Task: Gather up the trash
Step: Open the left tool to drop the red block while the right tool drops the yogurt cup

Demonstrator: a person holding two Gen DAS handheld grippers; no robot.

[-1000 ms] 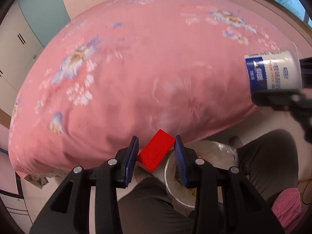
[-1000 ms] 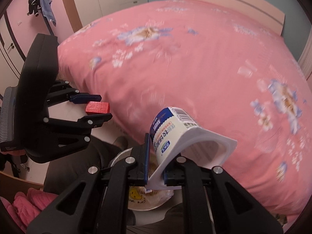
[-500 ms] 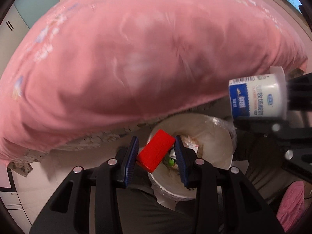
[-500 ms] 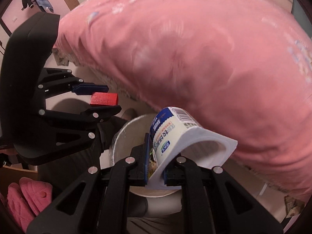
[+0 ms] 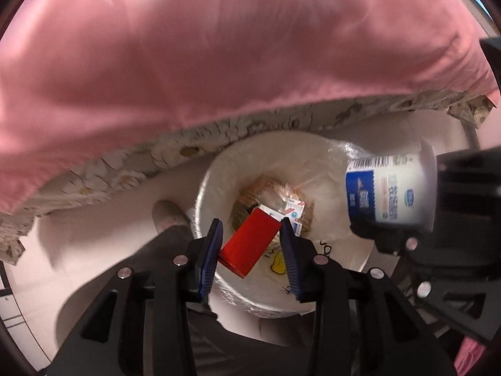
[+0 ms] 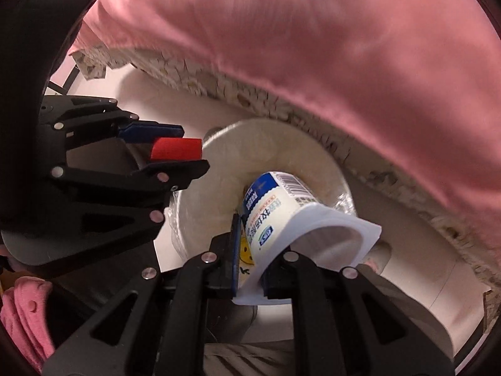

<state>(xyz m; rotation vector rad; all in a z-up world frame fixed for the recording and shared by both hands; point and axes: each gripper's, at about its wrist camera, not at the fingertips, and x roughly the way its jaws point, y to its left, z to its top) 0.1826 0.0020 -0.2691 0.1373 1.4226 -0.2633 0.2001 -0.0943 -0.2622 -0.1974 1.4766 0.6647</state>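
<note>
Left wrist view: the left tool pinches a red block over the open bin on the floor by the bed's edge. The right tool, pressed tight, pinches the rim of a cup tilted above the same bin. The risk is a release off-centre, so either piece could glance off the rim onto the floor; the cup's thin rim may also slip. The pink quilt overhangs nearby, and the tools crowd each other.
</note>
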